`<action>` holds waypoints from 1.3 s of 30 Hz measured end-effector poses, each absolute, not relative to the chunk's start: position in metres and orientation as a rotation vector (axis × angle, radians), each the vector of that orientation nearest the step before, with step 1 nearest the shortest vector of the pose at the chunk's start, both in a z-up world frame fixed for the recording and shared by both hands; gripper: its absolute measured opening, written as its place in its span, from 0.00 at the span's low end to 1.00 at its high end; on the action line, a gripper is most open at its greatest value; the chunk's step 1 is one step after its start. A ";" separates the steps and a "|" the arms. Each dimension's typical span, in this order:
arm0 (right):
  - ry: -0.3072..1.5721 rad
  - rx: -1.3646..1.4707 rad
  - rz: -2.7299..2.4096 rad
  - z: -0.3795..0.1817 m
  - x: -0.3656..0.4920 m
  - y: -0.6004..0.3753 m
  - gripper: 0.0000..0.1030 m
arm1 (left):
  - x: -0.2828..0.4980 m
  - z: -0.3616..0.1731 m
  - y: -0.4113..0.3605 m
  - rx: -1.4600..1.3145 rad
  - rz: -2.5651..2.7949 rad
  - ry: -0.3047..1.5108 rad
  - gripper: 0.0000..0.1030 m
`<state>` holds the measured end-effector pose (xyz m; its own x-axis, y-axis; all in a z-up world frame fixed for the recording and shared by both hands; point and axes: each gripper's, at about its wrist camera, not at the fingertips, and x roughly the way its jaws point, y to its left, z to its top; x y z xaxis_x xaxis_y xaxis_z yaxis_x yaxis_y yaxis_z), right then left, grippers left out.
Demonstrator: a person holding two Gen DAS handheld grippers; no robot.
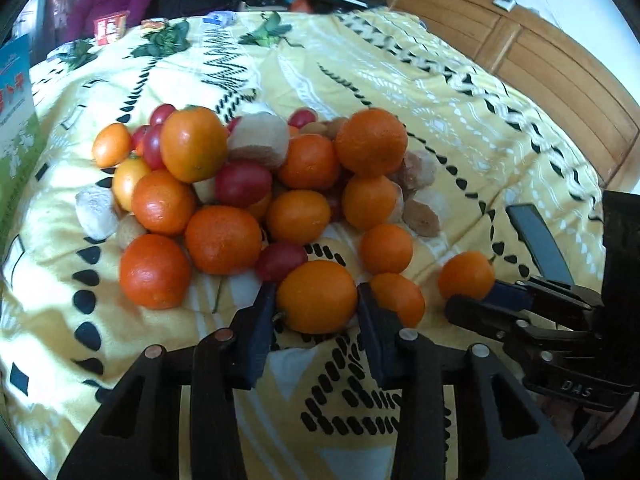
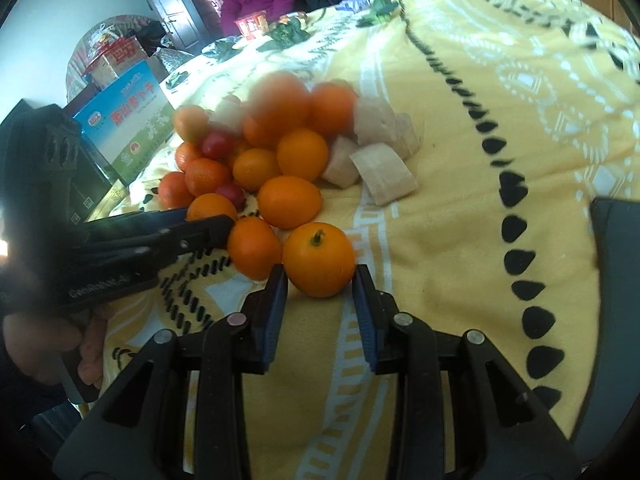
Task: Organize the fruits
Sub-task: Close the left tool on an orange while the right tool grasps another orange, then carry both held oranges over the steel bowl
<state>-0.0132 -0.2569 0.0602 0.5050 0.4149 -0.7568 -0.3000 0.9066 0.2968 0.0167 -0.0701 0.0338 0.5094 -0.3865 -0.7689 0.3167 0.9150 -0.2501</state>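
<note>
Top orange point(image 2: 280, 108) of the heap is smeared (right wrist view); blue carton point(image 1: 16, 120) cut off at edge.

a yellow patterned quilt point(image 1: 400, 80), a blue box point(image 2: 128, 120), a wooden headboard point(image 1: 540, 60).

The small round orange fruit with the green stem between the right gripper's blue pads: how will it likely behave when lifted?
The small round orange fruit looks smooth and glossy, so it may slip between the right gripper's flat pads. Being round, it would probably roll if released on the soft yellow patterned quilt. It looks light, though thin-skinned, so hard squeezing may bruise it.
</note>
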 end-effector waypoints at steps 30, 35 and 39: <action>0.764 -0.139 0.422 0.190 -0.042 -0.150 0.33 | -0.086 0.192 0.071 -0.204 -0.090 0.628 0.40; 0.716 -0.179 0.515 0.216 -0.048 -0.099 0.33 | -0.113 0.218 0.137 -0.259 0.032 0.557 0.40; 0.701 -0.185 0.634 0.235 -0.052 -0.043 0.33 | -0.139 0.237 0.202 -0.299 0.156 0.507 0.40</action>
